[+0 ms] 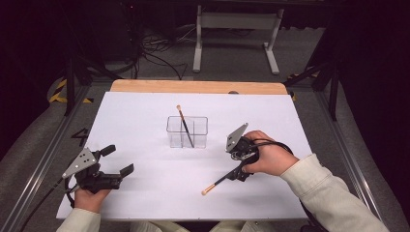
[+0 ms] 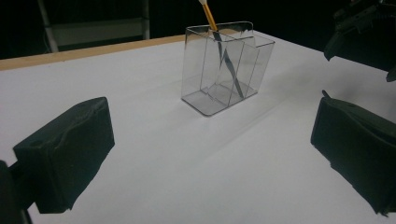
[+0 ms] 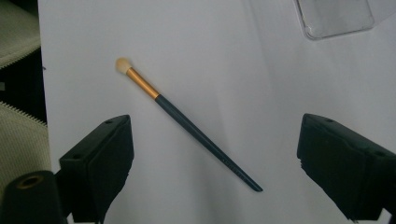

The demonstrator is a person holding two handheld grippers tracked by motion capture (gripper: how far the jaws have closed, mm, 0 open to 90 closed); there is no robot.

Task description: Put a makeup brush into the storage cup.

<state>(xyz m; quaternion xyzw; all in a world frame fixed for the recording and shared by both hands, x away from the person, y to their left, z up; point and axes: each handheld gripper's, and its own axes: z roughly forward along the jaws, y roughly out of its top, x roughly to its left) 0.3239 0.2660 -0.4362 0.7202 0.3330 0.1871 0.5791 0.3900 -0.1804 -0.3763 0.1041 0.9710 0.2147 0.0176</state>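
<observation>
Right gripper [image 3: 212, 172] spread wide over a brush [image 3: 187, 123] lying on the table [image 1: 145, 121]; left gripper [image 1: 117, 161] also spread, w/ another brush [image 1: 184, 126] standing in clear holder [image 1: 187, 132].

A clear plastic holder [image 1: 187, 131], split into compartments, stands upright at the middle of the white table. One brush [image 1: 184, 126] with a dark handle and gold ferrule leans in it, pale tip up, pointing toward 11 o'clock. A second, matching brush [image 3: 184, 122] lies flat on the table at the holder's 5 o'clock, well apart, its pale tip toward 8 o'clock.
</observation>
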